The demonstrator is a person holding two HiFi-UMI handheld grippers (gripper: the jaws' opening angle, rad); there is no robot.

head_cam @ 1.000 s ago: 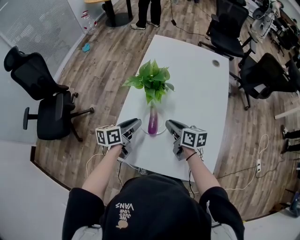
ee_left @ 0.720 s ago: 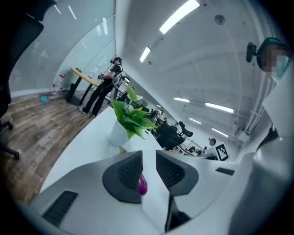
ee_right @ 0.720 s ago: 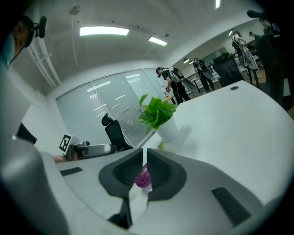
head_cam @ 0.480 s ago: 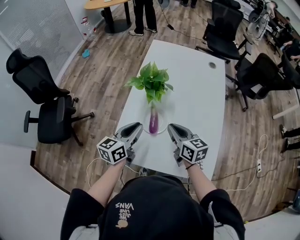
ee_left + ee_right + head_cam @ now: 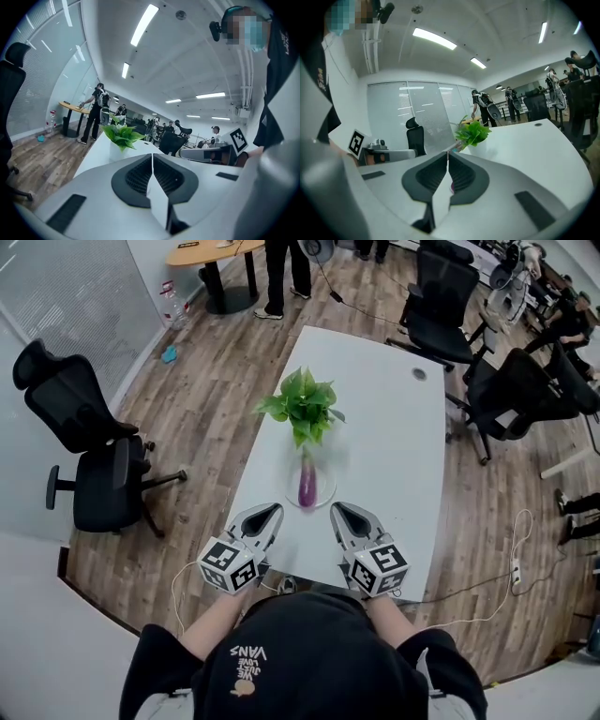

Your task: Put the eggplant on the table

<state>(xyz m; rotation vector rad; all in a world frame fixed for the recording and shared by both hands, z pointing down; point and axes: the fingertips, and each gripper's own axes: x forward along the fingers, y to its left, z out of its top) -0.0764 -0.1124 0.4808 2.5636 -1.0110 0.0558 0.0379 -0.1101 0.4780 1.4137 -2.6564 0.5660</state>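
The purple eggplant (image 5: 307, 485) lies lengthwise on a small white plate (image 5: 322, 495) on the white table (image 5: 394, 456), just in front of a leafy green plant (image 5: 303, 406). My left gripper (image 5: 269, 511) hovers over the near table edge, left of the plate and short of it. Its jaws are closing and stand together with nothing between them (image 5: 152, 154). My right gripper (image 5: 336, 510) mirrors it on the plate's right, shut and empty (image 5: 448, 152). Both point toward the plant (image 5: 121, 135), which also shows in the right gripper view (image 5: 473, 132).
A black office chair (image 5: 89, 456) stands left of the table and more chairs (image 5: 520, 395) stand to its right and far end. People stand by a wooden table (image 5: 202, 251) at the far end. A cable and power strip (image 5: 517, 570) lie on the floor at right.
Both grippers have drawn back from the plate toward the person and risen, rolling as they went. The left jaws have gone from wide apart to together. The eggplant has stayed on its plate.
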